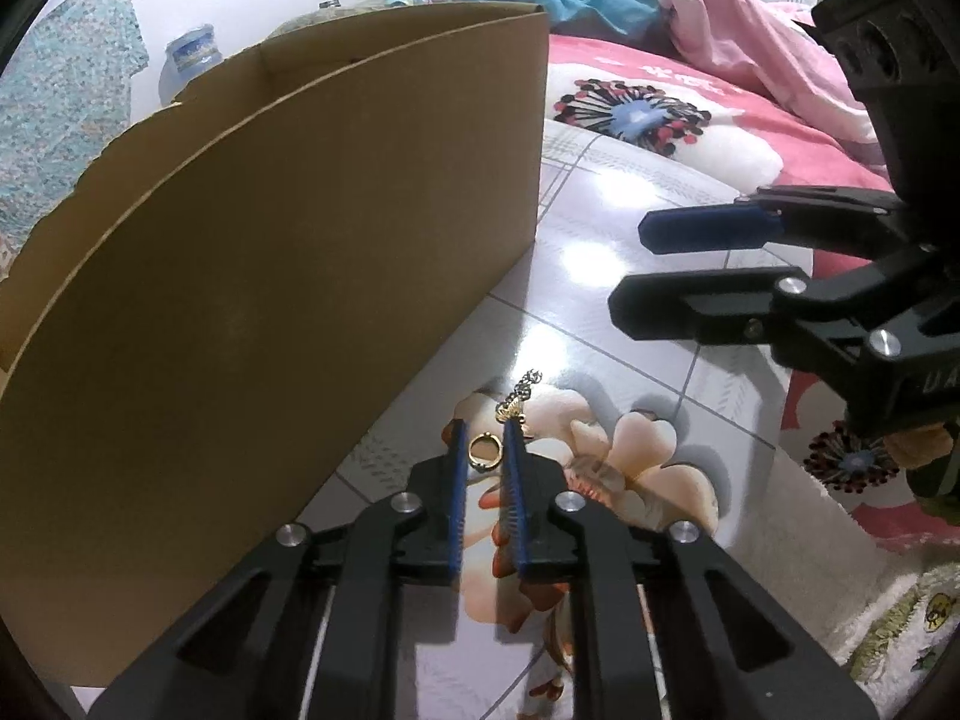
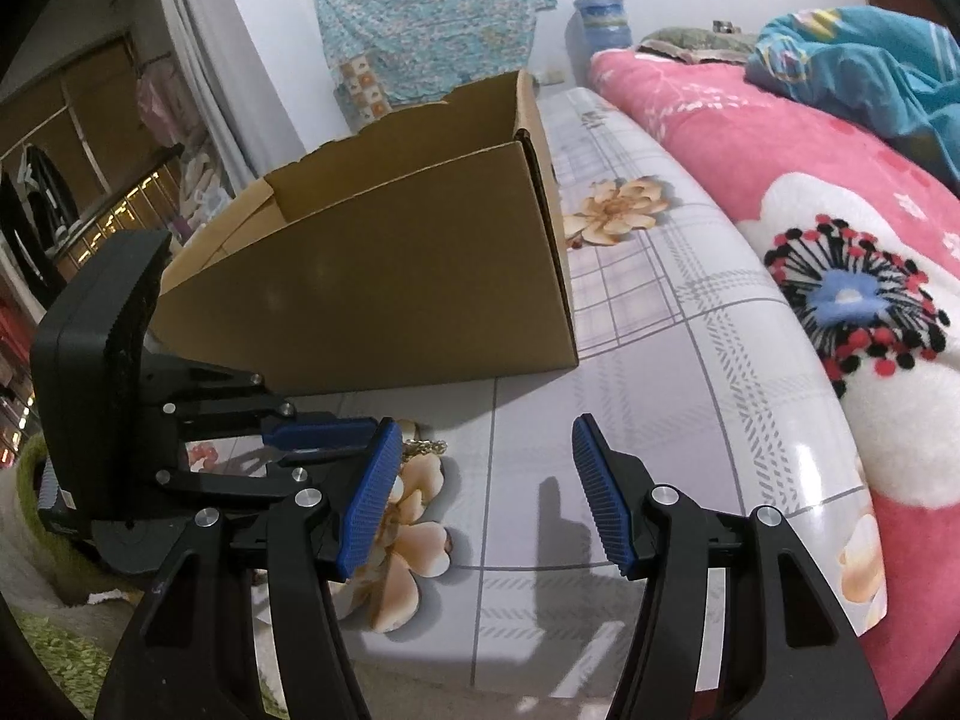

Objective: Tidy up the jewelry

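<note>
A small gold ring (image 1: 483, 452) lies on the glossy flowered cloth (image 1: 600, 276), close to the wall of a cardboard box (image 1: 270, 270). My left gripper (image 1: 485, 427) is shut on the ring, its blue pads pressing on both sides. A gold chain with a small pendant (image 1: 519, 394) lies just past the right fingertip. In the right wrist view the left gripper (image 2: 336, 441) comes in from the left and a bit of the chain (image 2: 425, 447) shows beyond it. My right gripper (image 2: 486, 423) hovers open over the bare cloth, with nothing between its fingers, to the right of the left one (image 1: 630, 267).
The open-topped box (image 2: 390, 300) stands on the cloth (image 2: 690, 360) to the left. A thick pink flowered blanket (image 2: 840, 276) rises along the right side, with teal bedding (image 2: 870, 66) behind it. A blue-capped jug (image 2: 602, 21) stands by the far wall.
</note>
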Demonstrator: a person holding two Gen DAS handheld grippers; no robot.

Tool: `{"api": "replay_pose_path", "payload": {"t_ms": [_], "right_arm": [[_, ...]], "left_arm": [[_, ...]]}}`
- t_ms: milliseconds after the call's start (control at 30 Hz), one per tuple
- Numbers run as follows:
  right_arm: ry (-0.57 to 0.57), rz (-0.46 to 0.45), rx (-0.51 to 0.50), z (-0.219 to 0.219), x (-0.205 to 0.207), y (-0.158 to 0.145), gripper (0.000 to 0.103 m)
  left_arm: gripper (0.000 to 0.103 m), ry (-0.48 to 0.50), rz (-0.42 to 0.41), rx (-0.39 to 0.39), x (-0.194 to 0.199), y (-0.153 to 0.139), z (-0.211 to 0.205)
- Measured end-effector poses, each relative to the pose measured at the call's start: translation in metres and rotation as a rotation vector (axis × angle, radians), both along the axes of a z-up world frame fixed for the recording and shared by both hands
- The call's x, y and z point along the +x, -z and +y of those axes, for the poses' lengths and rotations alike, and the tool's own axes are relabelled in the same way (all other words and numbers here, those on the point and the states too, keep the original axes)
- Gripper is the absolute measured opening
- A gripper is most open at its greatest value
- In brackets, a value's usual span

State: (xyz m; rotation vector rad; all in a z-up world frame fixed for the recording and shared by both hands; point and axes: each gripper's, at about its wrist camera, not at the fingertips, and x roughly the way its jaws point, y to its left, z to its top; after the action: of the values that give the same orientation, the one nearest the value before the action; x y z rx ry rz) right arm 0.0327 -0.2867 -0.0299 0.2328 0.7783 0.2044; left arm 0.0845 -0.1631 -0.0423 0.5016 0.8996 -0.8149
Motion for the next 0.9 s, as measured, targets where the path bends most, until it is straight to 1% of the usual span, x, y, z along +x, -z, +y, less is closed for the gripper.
{"api": "replay_pose_path", "payload": {"t_ms": [100, 167, 233, 367, 500, 600, 667, 800, 867, 900], "right_arm": [[-0.013, -0.002, -0.003, 0.002, 0.0, 0.0, 0.053], [-0.029, -0.001, -0.007, 0.005, 0.002, 0.0, 0.048], [-0.055, 0.0, -0.016, 0.01, 0.004, 0.0, 0.045], [-0.1, 0.014, -0.076, 0.023, 0.011, 0.004, 0.033], [-0.15, 0.018, -0.148, 0.034, 0.019, 0.008, 0.026], [-0.194, 0.024, -0.196, 0.039, 0.027, 0.011, 0.024], [-0.231, 0.024, -0.211, 0.041, 0.031, 0.012, 0.019], [-0.308, 0.017, -0.258, 0.05, 0.038, 0.014, 0.019], [-0.344, 0.034, -0.281, 0.055, 0.039, 0.018, 0.017], [-0.363, 0.025, -0.302, 0.059, 0.038, 0.019, 0.016]], "left_arm": [[0.01, -0.014, -0.001, -0.011, 0.0, 0.0, 0.002], [0.01, -0.027, 0.002, -0.018, -0.001, 0.0, 0.005], [0.01, -0.042, 0.007, -0.021, 0.0, 0.0, 0.011], [0.01, -0.077, 0.016, -0.024, 0.0, -0.001, 0.024], [0.01, -0.096, 0.021, -0.03, -0.001, -0.001, 0.034], [0.01, -0.106, 0.024, -0.037, -0.001, -0.001, 0.038], [0.01, -0.11, 0.025, -0.043, 0.0, -0.001, 0.039], [0.01, -0.112, 0.027, -0.048, 0.001, -0.001, 0.04], [0.01, -0.111, 0.028, -0.05, 0.001, -0.001, 0.041], [0.01, -0.11, 0.029, -0.051, 0.001, -0.001, 0.041]]}}
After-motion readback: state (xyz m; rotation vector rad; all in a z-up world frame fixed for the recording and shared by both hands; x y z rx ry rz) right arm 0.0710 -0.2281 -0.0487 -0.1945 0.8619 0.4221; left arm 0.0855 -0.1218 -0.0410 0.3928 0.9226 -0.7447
